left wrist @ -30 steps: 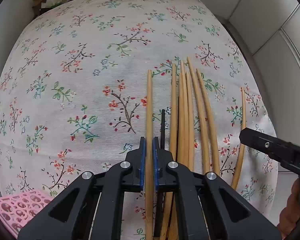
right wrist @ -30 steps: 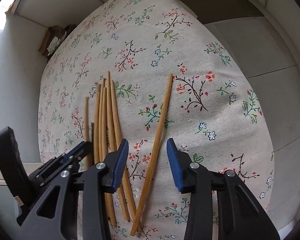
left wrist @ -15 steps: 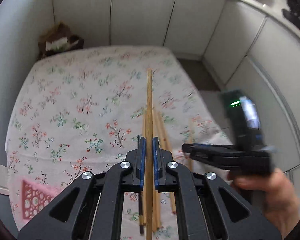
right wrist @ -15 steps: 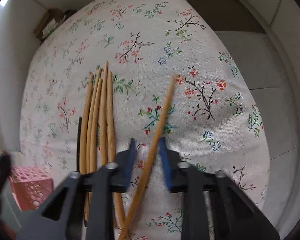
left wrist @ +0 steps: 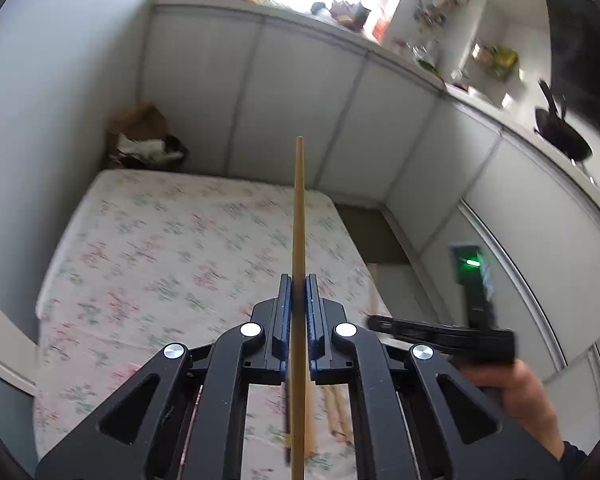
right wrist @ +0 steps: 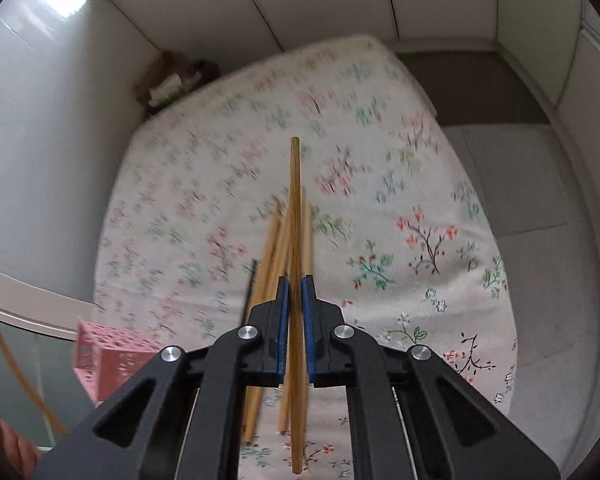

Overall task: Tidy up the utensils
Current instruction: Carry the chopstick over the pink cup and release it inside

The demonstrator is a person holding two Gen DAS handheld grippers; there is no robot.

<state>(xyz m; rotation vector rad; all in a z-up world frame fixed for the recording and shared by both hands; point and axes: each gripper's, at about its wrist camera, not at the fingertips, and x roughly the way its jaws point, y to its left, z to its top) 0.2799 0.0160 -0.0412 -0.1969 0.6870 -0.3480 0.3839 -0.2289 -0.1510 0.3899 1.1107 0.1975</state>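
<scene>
- Left gripper (left wrist: 299, 294) fingers are clamping 1 chopstick (left wrist: 299, 240).
- Right gripper (right wrist: 295, 294) fingers are clamping another chopstick (right wrist: 295, 240).
- Keep both level while moving toward the pink basket (right wrist: 112, 354) beside the pile (right wrist: 274, 248).

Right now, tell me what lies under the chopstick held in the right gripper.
Loose bamboo chopsticks and one black chopstick on the floral tablecloth. Their near ends are hidden by the right hand-held gripper.

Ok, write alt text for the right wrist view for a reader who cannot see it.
The right gripper holds one bamboo chopstick between its blue fingers, above a table with a floral tablecloth. More loose chopsticks lie on the cloth below it, and a pink perforated basket sits at the table's near left edge.
</scene>
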